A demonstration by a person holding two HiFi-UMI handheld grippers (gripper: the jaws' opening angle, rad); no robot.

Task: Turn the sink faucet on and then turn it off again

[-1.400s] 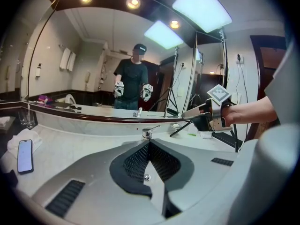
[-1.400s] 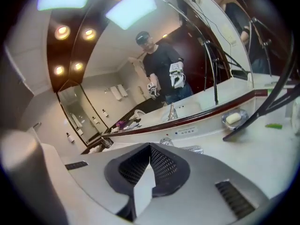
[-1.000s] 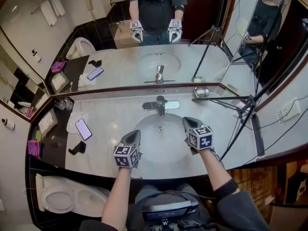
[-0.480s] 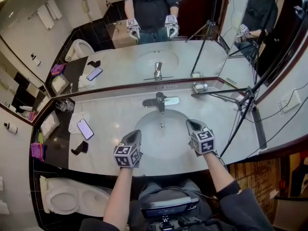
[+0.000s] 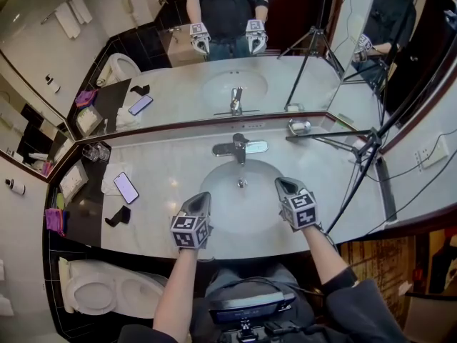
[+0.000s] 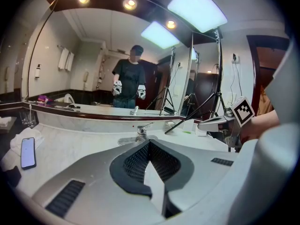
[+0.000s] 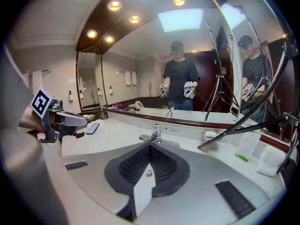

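The chrome faucet (image 5: pixel 238 148) stands behind the white sink basin (image 5: pixel 214 181), its lever lying to the right. No water shows. My left gripper (image 5: pixel 201 199) hovers over the basin's near left rim, shut on nothing. At the near right rim my right gripper (image 5: pixel 284 184) is also shut and empty. Both point at the faucet and stay well short of it. In the left gripper view the faucet (image 6: pixel 141 132) shows just beyond the shut left gripper (image 6: pixel 149 143). In the right gripper view the faucet (image 7: pixel 153 134) stands above the shut right gripper (image 7: pixel 150 147).
A phone (image 5: pixel 126 188) and a small black object (image 5: pixel 116 216) lie on the counter at left, with glasses (image 5: pixel 96 153) behind them. A soap dish (image 5: pixel 298 126) and a black tripod (image 5: pixel 357 148) stand at right. A toilet (image 5: pixel 100 291) is at lower left. A wall mirror (image 5: pixel 235 84) backs the counter.
My right gripper has drifted slightly back toward the basin's near right rim. The left gripper has held its place. Both jaws stayed shut.
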